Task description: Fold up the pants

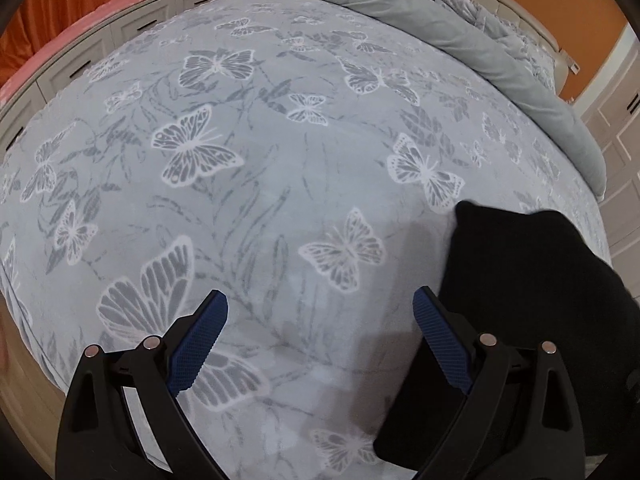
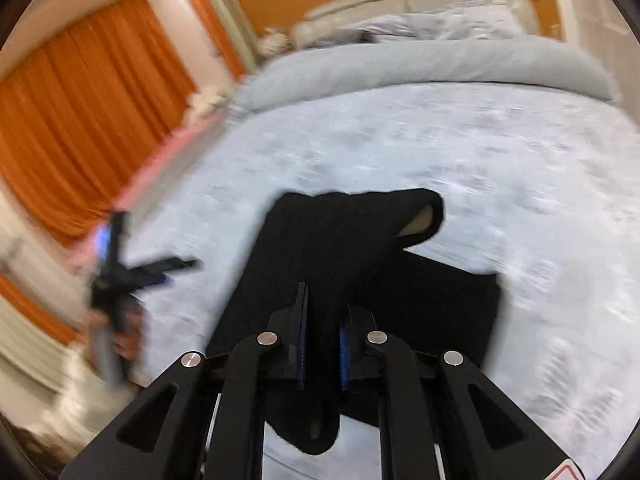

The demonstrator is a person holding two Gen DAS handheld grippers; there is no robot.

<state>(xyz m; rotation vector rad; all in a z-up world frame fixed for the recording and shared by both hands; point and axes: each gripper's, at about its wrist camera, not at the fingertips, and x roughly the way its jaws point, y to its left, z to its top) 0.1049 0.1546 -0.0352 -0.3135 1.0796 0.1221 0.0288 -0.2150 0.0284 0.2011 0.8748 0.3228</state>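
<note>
Pants black, pinched by right gripper.

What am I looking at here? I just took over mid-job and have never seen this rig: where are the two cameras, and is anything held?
There is no robot arm. A person holds a two-finger claw in each hand, and each claw carries a fisheye camera looking forward along its fingers.

The left wrist view shows the left claw open and empty above a bed with a butterfly-print blanket. The black pants lie at its right.

The right wrist view, blurred, shows the right claw shut on a fold of the pants, with part of them raised off the bed and the rest lying on it. At the left of that view you see the person's hand with the left claw.
</note>
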